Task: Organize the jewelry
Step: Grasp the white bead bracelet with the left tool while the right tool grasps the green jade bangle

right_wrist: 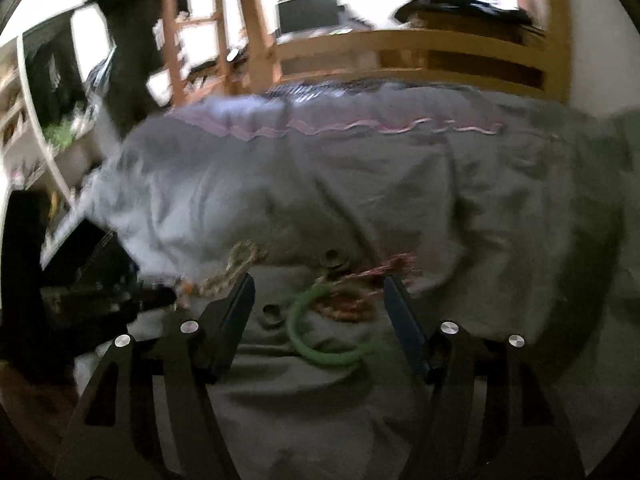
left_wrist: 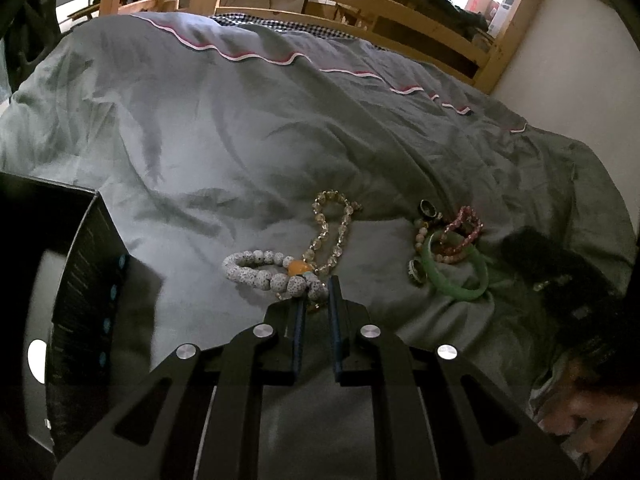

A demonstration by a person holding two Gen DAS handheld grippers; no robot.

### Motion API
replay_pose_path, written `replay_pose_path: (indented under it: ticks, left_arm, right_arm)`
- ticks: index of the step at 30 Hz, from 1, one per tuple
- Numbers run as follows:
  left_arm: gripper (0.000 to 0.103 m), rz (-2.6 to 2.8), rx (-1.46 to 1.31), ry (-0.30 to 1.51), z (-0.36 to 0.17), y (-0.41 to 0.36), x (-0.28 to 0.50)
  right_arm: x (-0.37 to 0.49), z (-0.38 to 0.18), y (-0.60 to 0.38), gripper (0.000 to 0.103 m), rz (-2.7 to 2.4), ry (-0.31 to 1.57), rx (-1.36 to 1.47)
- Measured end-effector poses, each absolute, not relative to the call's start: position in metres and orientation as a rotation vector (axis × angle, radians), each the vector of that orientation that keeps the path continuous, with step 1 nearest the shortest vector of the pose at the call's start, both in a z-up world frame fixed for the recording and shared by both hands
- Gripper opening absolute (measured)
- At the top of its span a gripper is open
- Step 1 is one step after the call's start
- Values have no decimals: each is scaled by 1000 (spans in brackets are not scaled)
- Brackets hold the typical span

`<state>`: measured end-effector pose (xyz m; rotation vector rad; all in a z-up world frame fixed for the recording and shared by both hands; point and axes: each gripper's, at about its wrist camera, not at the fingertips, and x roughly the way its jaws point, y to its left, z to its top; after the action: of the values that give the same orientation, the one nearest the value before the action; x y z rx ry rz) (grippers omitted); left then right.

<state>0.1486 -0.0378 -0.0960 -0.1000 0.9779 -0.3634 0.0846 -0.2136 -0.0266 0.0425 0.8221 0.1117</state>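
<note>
A grey, wrinkled duvet with pink-and-white piping (left_wrist: 248, 128) is seen spread over a wooden-framed bed, and the jewellery is laid out on it.

The left tool (left_wrist: 317, 294) is held low over the duvet with its blue-padded fingers (left_wrist: 335, 300) drawn close together; a narrow gap is left between them, and something small and gold-coloured is glimpsed at the tips, though whether it is gripped cannot be told. Just ahead of the tips, touching or nearly so, lies a bracelet of white speckled round beads with one orange bead (left_wrist: 266, 270). Beyond it and to the right, a strand of clear yellowish faceted beads (left_wrist: 332, 232) is laid in a loop. A black box with blue dots on its side (left_wrist: 86, 300) stands to the left of this tool.

The right tool (right_wrist: 318, 292) is held with its fingers wide apart; the view is blurred. Between the fingers, a translucent green bangle (right_wrist: 320, 354) is seen flat on the duvet, overlapped by pink beaded bracelets (right_wrist: 372, 276). Two dark metal rings (right_wrist: 273, 314) lie beside the bangle, toward the left finger.
</note>
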Motion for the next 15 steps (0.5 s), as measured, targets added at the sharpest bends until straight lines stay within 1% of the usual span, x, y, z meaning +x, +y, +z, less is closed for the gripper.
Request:
replay_pose_path:
  ticks: [1,2,3,4,6,7,9,15]
  left_arm:
    - [10,-363,-99,980,-96,-38,149]
    - [10,-364,-97,980,-96,-38,148]
    - [10,-364,-94,979,-96,-38,147]
    - [10,-364,-92,978,-95,-37,147]
    - [10,-366,-95,978,-96,-36,146]
    - [10,-368,-97,977,-95,-36,146]
    - [10,-370,-97,976,-95,-36,145]
    - [10,-377,-100,957,-83,-36,132]
  right_arm:
    - [91,-38,-208,48,111,864,1]
    - [98,-53,-204,33,103,922,-25]
    - [103,-67,-205,30,108,973,-12]
    - [105,-76,-207,23,114,998,10]
    - [106,-81,-212,16,137,997,50]
    - [105,-76,-213,10,149,984,63]
    - [98,-58,-220,8,173,906,121]
    - [78,-22,-242,9,217,781,304]
